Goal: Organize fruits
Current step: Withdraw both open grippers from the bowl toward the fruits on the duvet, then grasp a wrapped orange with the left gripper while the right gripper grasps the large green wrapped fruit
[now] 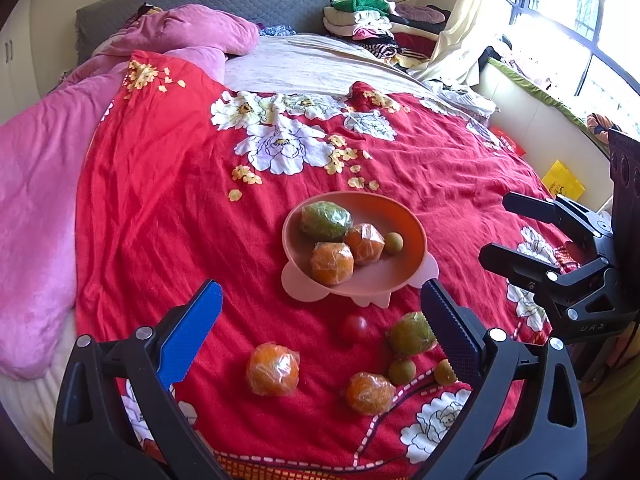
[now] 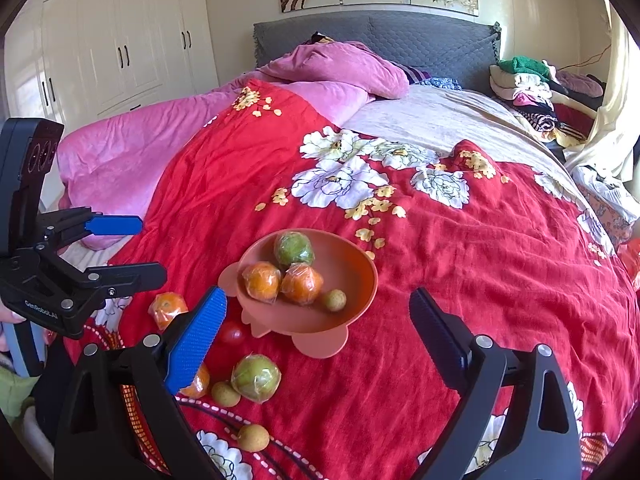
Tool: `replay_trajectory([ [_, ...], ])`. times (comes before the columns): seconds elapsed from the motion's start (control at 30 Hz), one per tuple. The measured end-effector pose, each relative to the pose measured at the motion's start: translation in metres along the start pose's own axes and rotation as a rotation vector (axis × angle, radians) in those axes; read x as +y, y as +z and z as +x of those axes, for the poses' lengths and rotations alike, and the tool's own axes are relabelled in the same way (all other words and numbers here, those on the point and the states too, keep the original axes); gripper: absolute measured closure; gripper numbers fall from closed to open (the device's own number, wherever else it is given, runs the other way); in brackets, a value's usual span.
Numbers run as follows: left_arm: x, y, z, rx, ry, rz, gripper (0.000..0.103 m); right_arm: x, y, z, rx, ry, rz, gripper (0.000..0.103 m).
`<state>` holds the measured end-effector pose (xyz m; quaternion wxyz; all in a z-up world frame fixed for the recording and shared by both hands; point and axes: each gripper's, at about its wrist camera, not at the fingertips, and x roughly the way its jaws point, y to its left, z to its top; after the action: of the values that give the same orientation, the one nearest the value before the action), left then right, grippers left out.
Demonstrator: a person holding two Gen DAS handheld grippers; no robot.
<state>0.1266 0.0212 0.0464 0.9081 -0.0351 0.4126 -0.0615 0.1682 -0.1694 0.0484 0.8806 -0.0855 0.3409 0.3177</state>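
Observation:
A pink bowl (image 1: 408, 224) (image 2: 356, 264) sits on the red floral bedspread. It holds a wrapped green fruit (image 1: 326, 220), two wrapped oranges (image 1: 332, 263) and a small brown fruit (image 1: 393, 243). In front of it lie two wrapped oranges (image 1: 273, 369) (image 1: 370, 393), a red tomato (image 1: 354, 328), a wrapped green fruit (image 1: 411, 334) (image 2: 256, 378) and two small brown fruits (image 1: 401, 372). My left gripper (image 1: 320, 300) is open and empty above the loose fruit. My right gripper (image 2: 316, 304) is open and empty, just right of the bowl's front.
A pink quilt (image 1: 40, 200) lies along the bed's left side. A grey headboard (image 2: 400, 36) is at the back. Folded clothes (image 1: 368, 20) are stacked at the far right corner. A window (image 1: 580, 20) and a ledge run along the right. White wardrobes (image 2: 120, 40) stand on the left.

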Motion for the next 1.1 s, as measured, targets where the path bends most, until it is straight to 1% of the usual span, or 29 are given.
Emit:
replay_trajectory([
  [0.5,0.005,-0.034,-0.003,0.041,0.020,-0.019,0.010,0.006,-0.021,0.006,0.051,0.016,-0.001,0.009],
  [0.9,-0.002,-0.061,-0.004,0.079,0.030,-0.001,0.010,0.008,-0.035,0.001,0.067,0.013,-0.003,0.009],
  [1.1,-0.006,-0.069,-0.003,0.090,0.029,0.005,0.010,0.011,-0.042,0.000,0.082,0.016,-0.010,0.009],
])
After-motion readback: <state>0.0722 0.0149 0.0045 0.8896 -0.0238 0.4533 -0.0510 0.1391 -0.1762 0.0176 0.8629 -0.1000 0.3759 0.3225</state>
